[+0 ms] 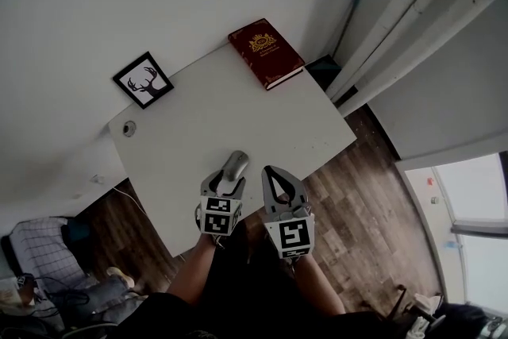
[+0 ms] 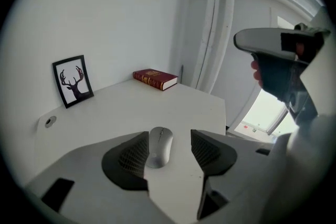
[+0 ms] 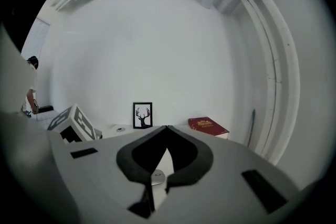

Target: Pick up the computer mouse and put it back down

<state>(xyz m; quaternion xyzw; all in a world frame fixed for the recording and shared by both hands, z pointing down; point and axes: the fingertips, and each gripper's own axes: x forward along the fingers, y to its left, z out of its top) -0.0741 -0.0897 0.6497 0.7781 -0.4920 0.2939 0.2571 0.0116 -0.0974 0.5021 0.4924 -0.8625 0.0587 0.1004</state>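
Our left claw [image 2: 169, 140] stands with its jaws apart on either side of the computer mouse [image 2: 159, 146]. The mouse lies flat on the white tabletop [image 2: 173, 107], close to the left pad and clear of the right one. Our right claw [image 3: 167, 127] hangs just beside, jaws together and empty. A red book [image 1: 266, 53] and a framed deer picture [image 1: 144, 80] sit at the far edge.

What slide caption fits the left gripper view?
Open left tool straddles a grey mouse on the white table; red book and deer picture behind.
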